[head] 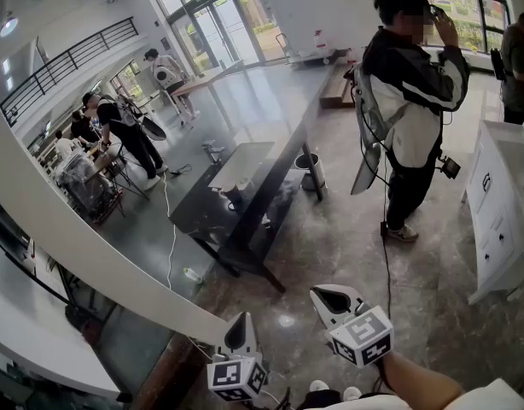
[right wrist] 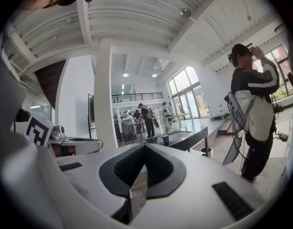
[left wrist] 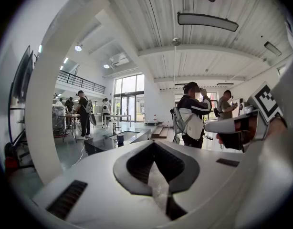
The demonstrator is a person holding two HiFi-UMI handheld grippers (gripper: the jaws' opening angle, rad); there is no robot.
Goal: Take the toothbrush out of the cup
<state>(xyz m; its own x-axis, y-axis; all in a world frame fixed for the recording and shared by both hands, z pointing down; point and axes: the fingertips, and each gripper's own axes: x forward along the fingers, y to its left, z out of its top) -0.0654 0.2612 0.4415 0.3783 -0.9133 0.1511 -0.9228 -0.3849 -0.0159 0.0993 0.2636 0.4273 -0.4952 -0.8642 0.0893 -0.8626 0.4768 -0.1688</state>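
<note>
Left gripper (head: 241, 325) closed, empty, right gripper (head: 323, 295) likewise, ceiling lamp (left wrist: 207, 21) only in gripper views

Nothing is legible; the left cube (head: 237, 377) and right cube (head: 362, 336) bear only square marker patterns.

A table (head: 245, 186) stands in the middle of the floor. A cup (left wrist: 120, 138) sits on it. A bin (head: 309, 171) stands at its right side. A person (head: 407, 109) stands further right. The left gripper (head: 240, 323) and right gripper (head: 325, 295) are in front, side by side.
</note>
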